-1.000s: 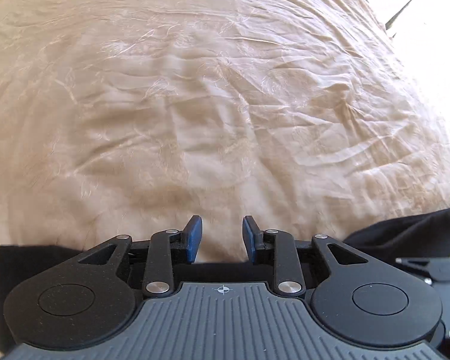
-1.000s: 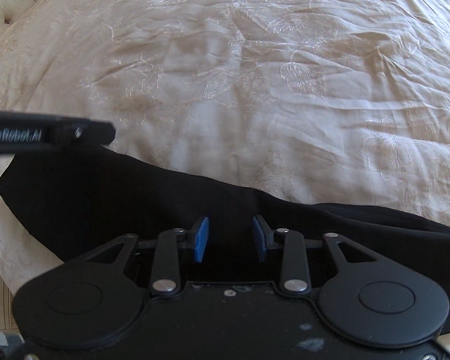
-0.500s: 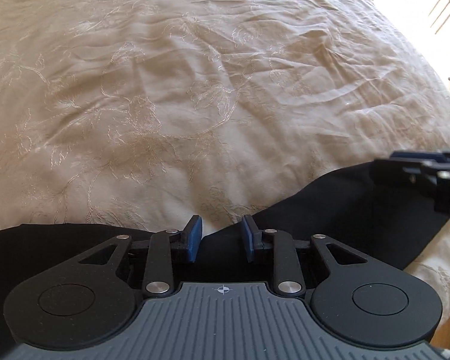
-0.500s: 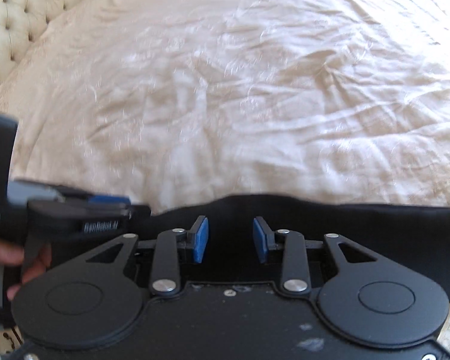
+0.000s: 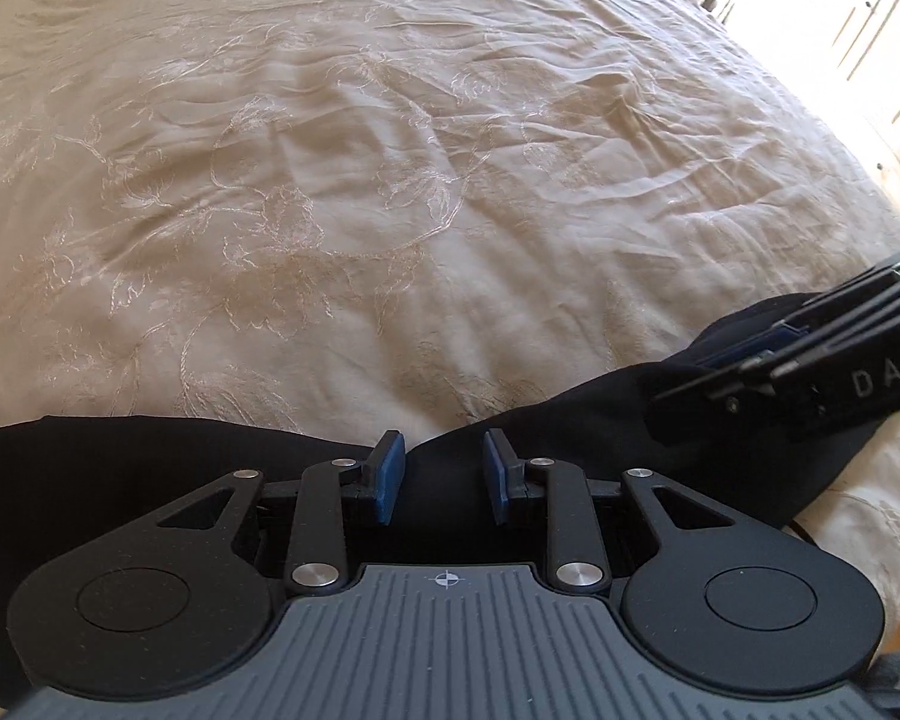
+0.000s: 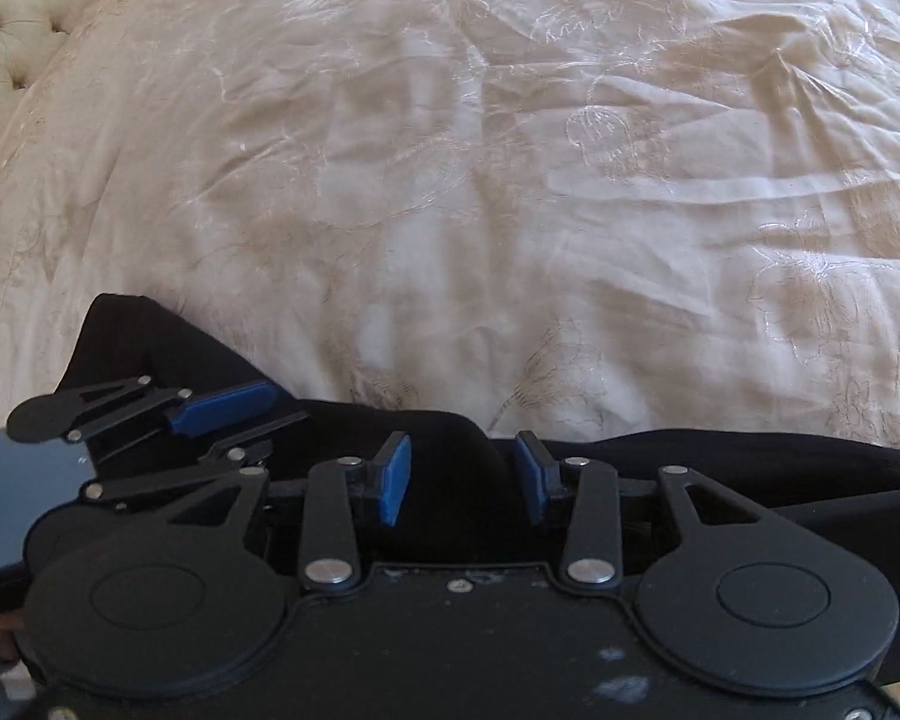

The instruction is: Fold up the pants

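- Two grippers are over one pair of black pants [image 5: 150, 480] laid along the near edge of a bed.
- Pants: matte, soft black fabric, a long band across the bottom of both views, with a rounded end at the left of the right wrist view [image 6: 126, 330].
- Bedspread [image 5: 390, 180]: cream, slightly glossy cloth, creased all over, with embroidered leaf and flower outlines. A tufted, buttoned headboard [image 6: 18, 18] shows at top left of the right wrist view.
- Left gripper [image 5: 444, 468]: black linkage arms, blue pads [image 5: 390, 474], ribbed grey body. The pads stand apart with a clear gap over the black fabric; nothing is pinched between them.
- Right gripper [image 6: 465, 474]: black body with scuffed pale marks, blue pads [image 6: 397, 477]. Its jaws are opening; black fabric lies below the gap, and the pads do not press on it.
- Each gripper is seen from the side in the other's view: the right one [image 5: 750, 360] at the right edge, the left one [image 6: 228, 414] at lower left, over the pants.
- Against one second ago: the left view then showed mostly bedspread with pants only at the corners; now pants fill the lower band. The right gripper's gap is wider than before.
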Available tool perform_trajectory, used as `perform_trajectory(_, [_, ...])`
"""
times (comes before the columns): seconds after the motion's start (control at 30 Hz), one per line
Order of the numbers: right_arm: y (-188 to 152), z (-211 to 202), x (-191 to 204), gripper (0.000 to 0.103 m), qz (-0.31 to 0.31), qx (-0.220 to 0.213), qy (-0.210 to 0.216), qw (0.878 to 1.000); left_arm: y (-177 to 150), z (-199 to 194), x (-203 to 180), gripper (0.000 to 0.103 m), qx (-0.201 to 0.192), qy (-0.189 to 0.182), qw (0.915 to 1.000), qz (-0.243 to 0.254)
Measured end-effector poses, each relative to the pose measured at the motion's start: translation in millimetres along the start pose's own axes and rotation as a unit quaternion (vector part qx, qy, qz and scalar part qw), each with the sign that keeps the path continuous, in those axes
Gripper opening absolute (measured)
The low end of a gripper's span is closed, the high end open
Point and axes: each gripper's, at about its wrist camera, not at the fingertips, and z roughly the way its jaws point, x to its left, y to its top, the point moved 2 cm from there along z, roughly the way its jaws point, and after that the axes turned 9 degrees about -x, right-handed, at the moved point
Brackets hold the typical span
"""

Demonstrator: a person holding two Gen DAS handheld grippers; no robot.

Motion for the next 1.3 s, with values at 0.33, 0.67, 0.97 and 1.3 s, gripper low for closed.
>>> perform_trajectory(0.33, [-5.1, 18.4, -1.8, 0.043, 0.052, 0.013, 0.018, 0.998, -8.7, 3.4, -1.0, 0.029, -0.002, -0.002, 0.9999, 0.017])
perform_trajectory(0.67, [23.4, -21.0, 9.7, 0.005, 0.009, -0.136, 0.027, 0.990, -2.1, -18.3, 15.6, 0.029, -0.059, 0.015, 0.9978, -0.027])
perform_trajectory(0.97, [25.7, -15.0, 7.0, 0.012, -0.009, -0.132, -0.005, 0.991, -26.0, 13.7, 26.3, 0.029, 0.043, 0.020, 0.9987, -0.019])
perform_trajectory(1.3, [48.9, 33.1, 9.5, 0.036, -0.013, -0.011, 0.038, 0.999, -3.8, -5.7, 40.2, 0.028, 0.024, 0.004, 0.9976, -0.066])
